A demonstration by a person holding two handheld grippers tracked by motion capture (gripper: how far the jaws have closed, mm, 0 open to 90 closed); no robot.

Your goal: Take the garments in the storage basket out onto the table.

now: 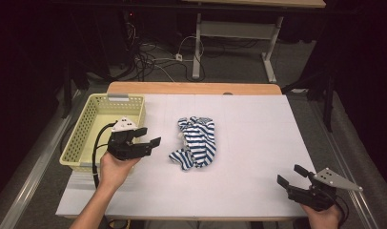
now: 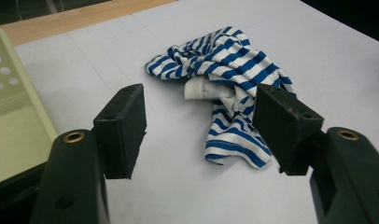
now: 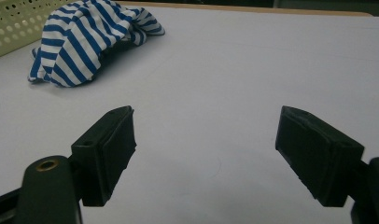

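White tabletop point(image 1: 258, 143) spreads bare around a crumpled blue-and-white striped garment point(image 1: 196, 142), which lies just ahead of the left gripper point(image 1: 151, 137), jaws wide apart and empty. It looks light, limp and easy to snag; a raised fold near its closest edge seems the best hold. Beside that gripper sits a yellow basket point(image 1: 82, 138). The right gripper point(image 1: 291, 174), also spread and empty, waits well apart.

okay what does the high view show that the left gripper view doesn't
High view alone: the right tongs held open near the table's right front corner, the person's hands, the whole yellow basket, the floor cables beyond the table. Left gripper view alone: a white band tucked in the striped cloth. Both: the cloth, the basket, the open left tongs, the white table.
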